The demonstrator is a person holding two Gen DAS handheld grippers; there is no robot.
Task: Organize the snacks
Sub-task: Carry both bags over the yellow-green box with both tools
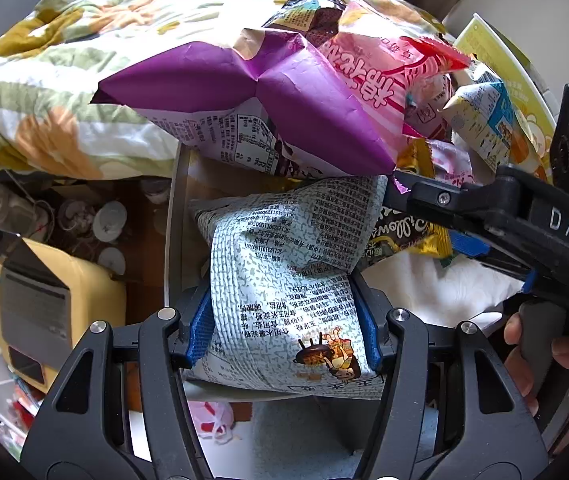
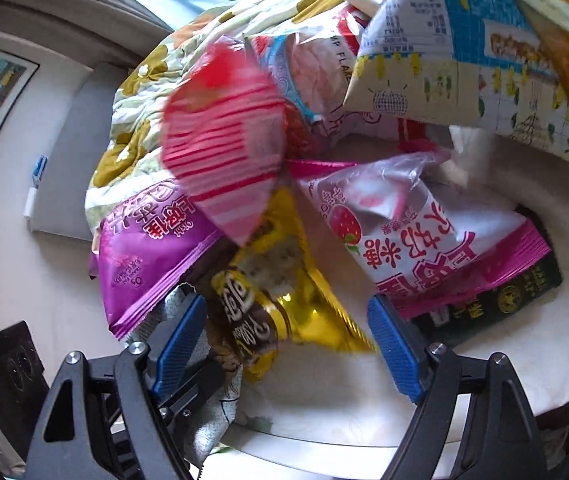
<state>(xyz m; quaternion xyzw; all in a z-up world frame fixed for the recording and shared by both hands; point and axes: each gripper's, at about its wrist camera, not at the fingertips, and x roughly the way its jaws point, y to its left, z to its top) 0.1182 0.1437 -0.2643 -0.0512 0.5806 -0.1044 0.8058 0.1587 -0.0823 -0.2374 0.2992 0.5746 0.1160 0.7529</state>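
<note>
Left gripper (image 1: 286, 320) is clamped on pale printed bag (image 1: 284, 264), long axis ahead; right gripper (image 2: 284, 344) apart, gold packet (image 2: 284, 304) straddled.

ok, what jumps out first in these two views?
The left tongs clamped on a pale printed bag at the bottom centre of the left view. Above it, a purple bag tops a jumbled pile of snacks. In the right view, the right tongs straddle a gold-and-brown pack, pads not pressing it.

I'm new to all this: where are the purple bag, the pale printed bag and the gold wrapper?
purple bag (image 1: 252, 80): left wrist view, creased purple face.
pale printed bag (image 1: 284, 280): left wrist view, middle.
gold wrapper (image 2: 300, 312): right wrist view, shiny foil.
</note>
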